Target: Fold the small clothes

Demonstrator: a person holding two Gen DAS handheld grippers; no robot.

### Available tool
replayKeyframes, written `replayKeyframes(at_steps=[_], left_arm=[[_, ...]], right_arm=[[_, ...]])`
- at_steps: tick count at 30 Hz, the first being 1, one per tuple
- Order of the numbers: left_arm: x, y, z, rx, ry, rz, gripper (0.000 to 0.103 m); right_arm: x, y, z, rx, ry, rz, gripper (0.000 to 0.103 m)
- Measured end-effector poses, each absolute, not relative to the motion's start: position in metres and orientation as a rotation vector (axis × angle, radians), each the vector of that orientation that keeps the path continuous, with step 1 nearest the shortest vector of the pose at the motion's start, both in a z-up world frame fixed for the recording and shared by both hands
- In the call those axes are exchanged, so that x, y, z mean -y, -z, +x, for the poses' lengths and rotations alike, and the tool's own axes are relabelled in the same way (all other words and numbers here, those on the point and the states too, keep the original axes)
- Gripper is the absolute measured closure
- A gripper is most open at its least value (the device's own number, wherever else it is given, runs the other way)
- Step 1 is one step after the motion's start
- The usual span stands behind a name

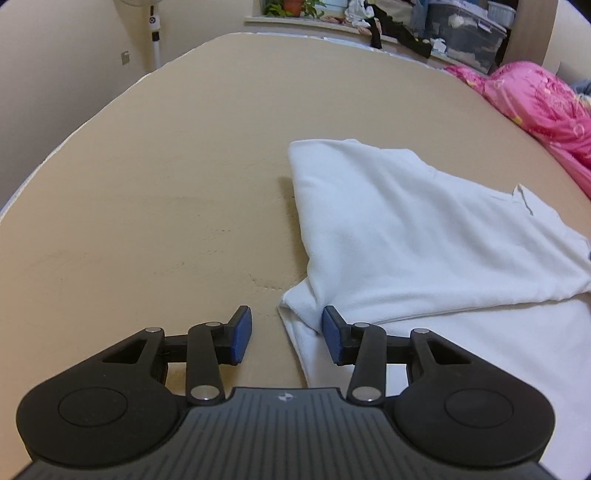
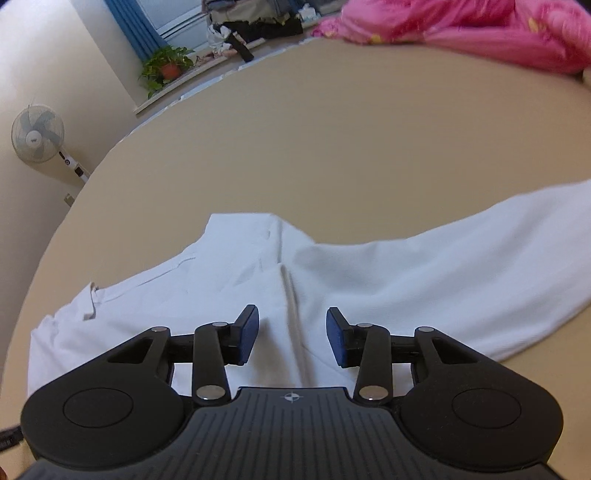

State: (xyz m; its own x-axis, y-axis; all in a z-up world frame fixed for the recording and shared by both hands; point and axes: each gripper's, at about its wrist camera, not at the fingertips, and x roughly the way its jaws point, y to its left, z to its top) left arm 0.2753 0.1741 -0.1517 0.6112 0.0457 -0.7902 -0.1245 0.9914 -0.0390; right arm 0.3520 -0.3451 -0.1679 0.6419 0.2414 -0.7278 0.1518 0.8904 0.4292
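Observation:
A white garment (image 1: 424,236) lies partly folded on the tan bed surface (image 1: 166,192). In the left wrist view my left gripper (image 1: 287,334) is open, its jaws straddling the garment's near left edge, low over the bed. In the right wrist view the same white garment (image 2: 406,280) spreads across the bed (image 2: 332,147), with a crease running up between the fingers. My right gripper (image 2: 292,336) is open and empty just above the cloth.
A pink quilt (image 1: 543,107) lies at the far right of the bed, also in the right wrist view (image 2: 461,29). A standing fan (image 2: 37,138) is beside the bed. A potted plant (image 2: 166,70) and clutter sit on the window sill.

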Motion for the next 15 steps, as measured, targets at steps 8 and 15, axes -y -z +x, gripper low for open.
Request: replayKeyframes(at_steps=[8, 15], left_arm=[[-0.172, 0.157, 0.273, -0.902, -0.083, -0.049, 0.051], [-0.168, 0.155, 0.275, -0.902, -0.084, -0.046, 0.051]], right_arm=[[0.339, 0.147, 0.349, -0.622, -0.052, 0.481, 0.102], [0.352, 0.153, 0.352, -0.727, 0.163, 0.387, 0.100]])
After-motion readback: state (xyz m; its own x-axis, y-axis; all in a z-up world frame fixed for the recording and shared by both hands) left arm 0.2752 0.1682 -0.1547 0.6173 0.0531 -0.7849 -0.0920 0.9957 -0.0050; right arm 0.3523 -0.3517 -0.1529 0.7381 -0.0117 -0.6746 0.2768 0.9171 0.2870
